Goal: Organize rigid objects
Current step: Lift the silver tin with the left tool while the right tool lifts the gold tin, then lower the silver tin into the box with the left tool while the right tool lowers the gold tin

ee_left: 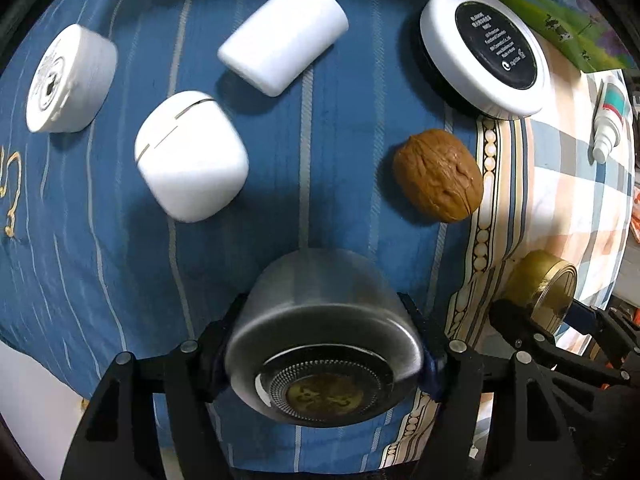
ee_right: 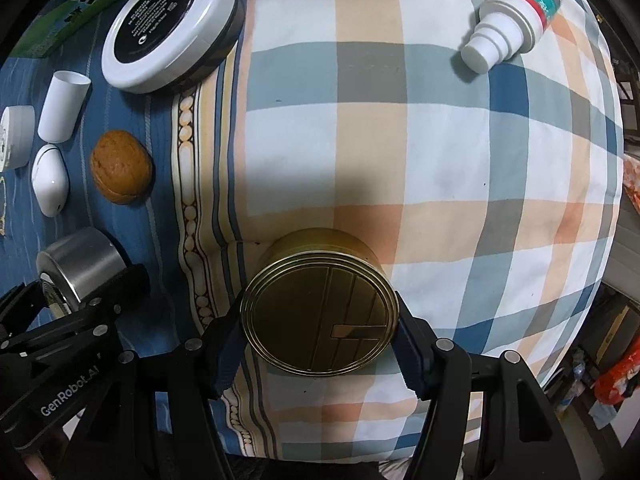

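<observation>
**Rigid objects gripped in both tongs over the bed**

Silver cylinder [ee_left: 320,344] pinched on its sides by the left tongs [ee_left: 324,354], mesh-and-gold end face turned toward the camera, body over the blue striped cloth [ee_left: 340,160]. Gold round tin [ee_right: 320,304] clamped between the blue pads [ee_right: 410,354] of the right tongs [ee_right: 320,352], embossed lid facing the camera, resting over the plaid sheet [ee_right: 440,140] just beside the ornamental border strip [ee_right: 192,216].

Ahead of the left tongs, a walnut [ee_left: 438,176] to the right and a white earbud case [ee_left: 190,156] to the left, well apart from each other. Farther out, a white rounded box [ee_left: 284,36] lying tilted, a white tape roll [ee_left: 68,80] at the far left, and a round white jar with black label [ee_left: 486,50] at the far right, straddling the edge between blue cloth and plaid. Behind the jar, a green printed carton [ee_left: 560,8].

Ahead of the right tongs, open plaid sheet, then a white bottle with teal and red band [ee_right: 516,16] lying on its side at the far right corner, cap pointing down-left.
</observation>
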A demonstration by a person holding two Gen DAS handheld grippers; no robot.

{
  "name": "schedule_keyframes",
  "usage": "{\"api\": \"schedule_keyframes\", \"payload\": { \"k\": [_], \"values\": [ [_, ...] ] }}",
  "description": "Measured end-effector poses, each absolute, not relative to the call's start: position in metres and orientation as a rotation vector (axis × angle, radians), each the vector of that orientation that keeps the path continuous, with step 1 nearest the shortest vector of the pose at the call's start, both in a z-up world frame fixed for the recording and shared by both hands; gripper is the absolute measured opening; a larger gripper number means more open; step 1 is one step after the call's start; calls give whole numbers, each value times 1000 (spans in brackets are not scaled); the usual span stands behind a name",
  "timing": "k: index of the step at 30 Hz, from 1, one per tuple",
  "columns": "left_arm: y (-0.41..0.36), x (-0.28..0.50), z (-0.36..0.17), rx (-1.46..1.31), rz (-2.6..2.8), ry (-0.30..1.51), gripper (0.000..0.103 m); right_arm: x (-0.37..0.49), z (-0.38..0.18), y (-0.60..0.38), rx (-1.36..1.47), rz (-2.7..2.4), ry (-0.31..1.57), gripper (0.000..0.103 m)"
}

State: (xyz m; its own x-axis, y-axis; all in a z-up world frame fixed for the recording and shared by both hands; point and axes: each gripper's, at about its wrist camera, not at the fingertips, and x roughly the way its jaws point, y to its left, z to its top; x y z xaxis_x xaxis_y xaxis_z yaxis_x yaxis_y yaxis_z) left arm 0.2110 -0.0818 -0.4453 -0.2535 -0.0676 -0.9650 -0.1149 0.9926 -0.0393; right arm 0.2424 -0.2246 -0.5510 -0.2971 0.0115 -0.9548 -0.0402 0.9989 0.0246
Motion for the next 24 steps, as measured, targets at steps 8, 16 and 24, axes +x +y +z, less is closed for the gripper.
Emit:
{"api": "schedule_keyframes", "payload": {
  "k": [8, 16, 24],
  "values": [
    [-84, 195, -414, -138, 51, 1742, 69, 244, -518, -232, 14, 76, 1798, 67],
    [-84, 192, -359, -187, 28, 1615, 69, 254, -466, -237, 46, 109, 1705, 67],
    [-78, 218, -281, -222, -28, 1478, 69, 277, -388, -237, 65, 156, 1573, 67]
  ]
}}
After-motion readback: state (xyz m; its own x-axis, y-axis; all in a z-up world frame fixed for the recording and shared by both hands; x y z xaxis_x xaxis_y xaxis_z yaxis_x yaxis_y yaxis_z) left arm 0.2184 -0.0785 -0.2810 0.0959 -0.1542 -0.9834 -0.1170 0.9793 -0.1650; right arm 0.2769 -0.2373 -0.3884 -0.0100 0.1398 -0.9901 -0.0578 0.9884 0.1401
